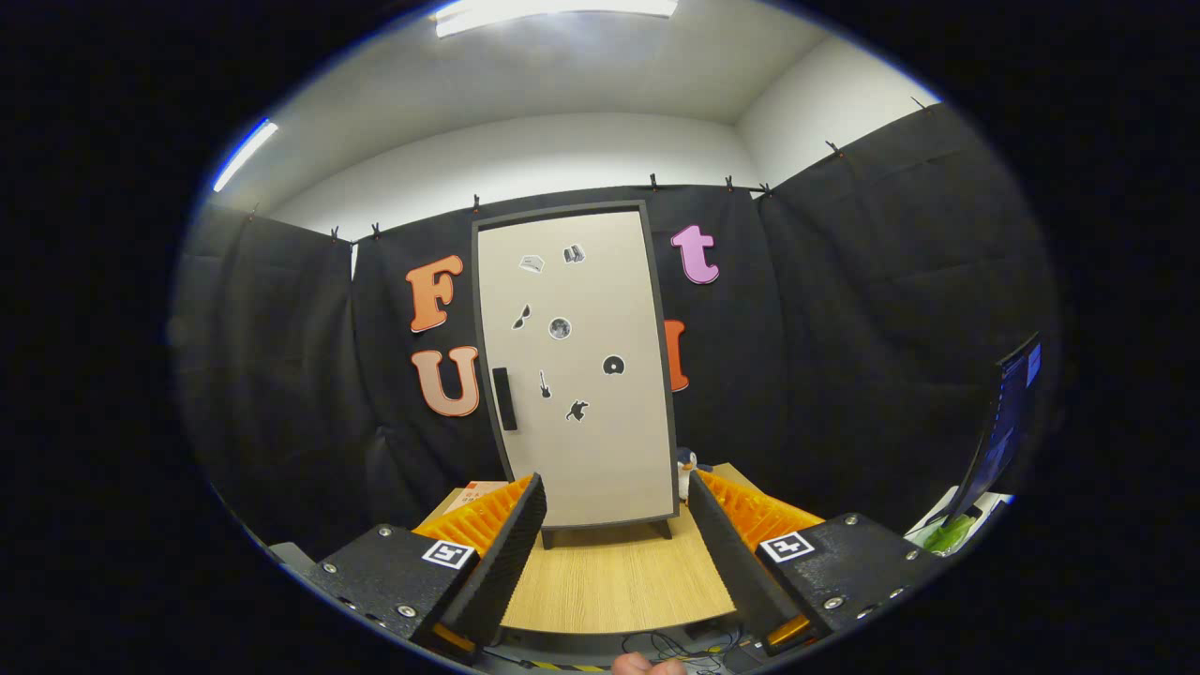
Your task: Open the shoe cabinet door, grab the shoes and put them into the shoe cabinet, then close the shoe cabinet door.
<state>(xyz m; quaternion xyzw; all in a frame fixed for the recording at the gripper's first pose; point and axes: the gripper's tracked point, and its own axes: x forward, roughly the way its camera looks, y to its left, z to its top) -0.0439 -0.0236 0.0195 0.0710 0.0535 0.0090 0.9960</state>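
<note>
Black cloth (844,328) walls the booth all round, pegged along its top edge, with pale wall and ceiling lights above it. Against the cloth stands the shoe cabinet (577,366), tall and upright on short dark feet, its light door (600,441) shut inside a dark frame. Small dark stickers are scattered over the door, too small to make out. A dark vertical handle (504,398) sits on the door's left edge, about halfway up. The cabinet rests at the far end of a wooden table (619,581), well beyond the fingers. The gripper (614,520) hangs above the near part of the table, its fingers spread wide with bare tabletop between them, holding nothing. Off to the right, a monitor (1008,422) is cut off at its outer side, with something green below it, hard to identify. A small penguin-like figure (688,466) peeks out beside the cabinet's lower right corner, partly hidden by the right finger. A fingertip of a hand (647,665) shows beneath the gripper.
</note>
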